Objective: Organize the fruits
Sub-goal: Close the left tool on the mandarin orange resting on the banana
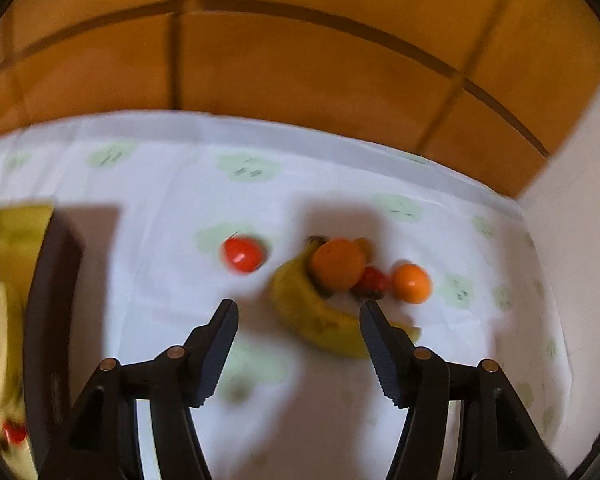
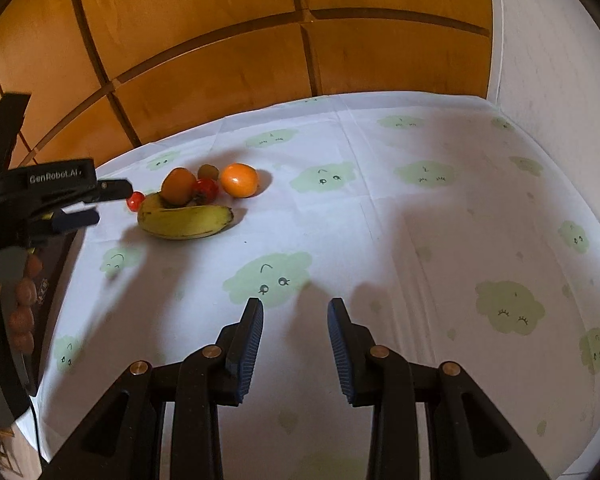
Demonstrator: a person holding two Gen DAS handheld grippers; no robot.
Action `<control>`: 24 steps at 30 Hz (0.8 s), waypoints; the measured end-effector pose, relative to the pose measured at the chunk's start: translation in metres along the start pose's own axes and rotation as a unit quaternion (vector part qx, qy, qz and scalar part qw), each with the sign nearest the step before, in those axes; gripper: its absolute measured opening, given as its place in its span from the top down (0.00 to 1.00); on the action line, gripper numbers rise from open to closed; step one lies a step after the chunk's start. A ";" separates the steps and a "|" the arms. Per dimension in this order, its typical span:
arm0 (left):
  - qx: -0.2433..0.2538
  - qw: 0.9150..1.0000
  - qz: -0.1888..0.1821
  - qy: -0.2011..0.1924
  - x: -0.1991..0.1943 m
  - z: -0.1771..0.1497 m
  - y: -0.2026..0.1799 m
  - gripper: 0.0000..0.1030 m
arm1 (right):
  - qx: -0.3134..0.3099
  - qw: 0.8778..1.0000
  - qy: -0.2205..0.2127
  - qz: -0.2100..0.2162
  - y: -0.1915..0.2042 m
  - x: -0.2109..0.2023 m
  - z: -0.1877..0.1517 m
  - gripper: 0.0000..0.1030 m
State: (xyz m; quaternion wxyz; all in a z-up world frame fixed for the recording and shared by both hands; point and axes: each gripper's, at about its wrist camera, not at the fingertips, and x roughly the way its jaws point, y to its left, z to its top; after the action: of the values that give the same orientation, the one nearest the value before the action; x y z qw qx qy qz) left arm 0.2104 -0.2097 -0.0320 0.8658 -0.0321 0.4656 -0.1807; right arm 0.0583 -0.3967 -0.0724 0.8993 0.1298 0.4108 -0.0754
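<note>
On the table's far left, the fruit pile: banana cradling an orange. Left gripper open above it, empty; right gripper open, empty. Risk: lifting the banana could roll the orange off

We're in a home by the look of it: a desk under a white cloth printed with pale green smiling clouds, warm orange wood panelling behind, a plain white wall at the side, and loose fruit on the cloth.
</note>
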 end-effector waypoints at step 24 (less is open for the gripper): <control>0.142 0.988 -0.010 0.062 0.084 0.033 -0.033 0.60 | 0.009 1.000 0.013 0.007 -0.005 0.015 0.007 0.67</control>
State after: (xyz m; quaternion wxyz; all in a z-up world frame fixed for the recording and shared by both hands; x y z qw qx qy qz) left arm 0.2703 -0.2733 -0.0728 0.8289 0.0973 0.4880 -0.2556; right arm 0.0715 -0.4042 -0.0800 0.8932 0.1417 0.4207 -0.0712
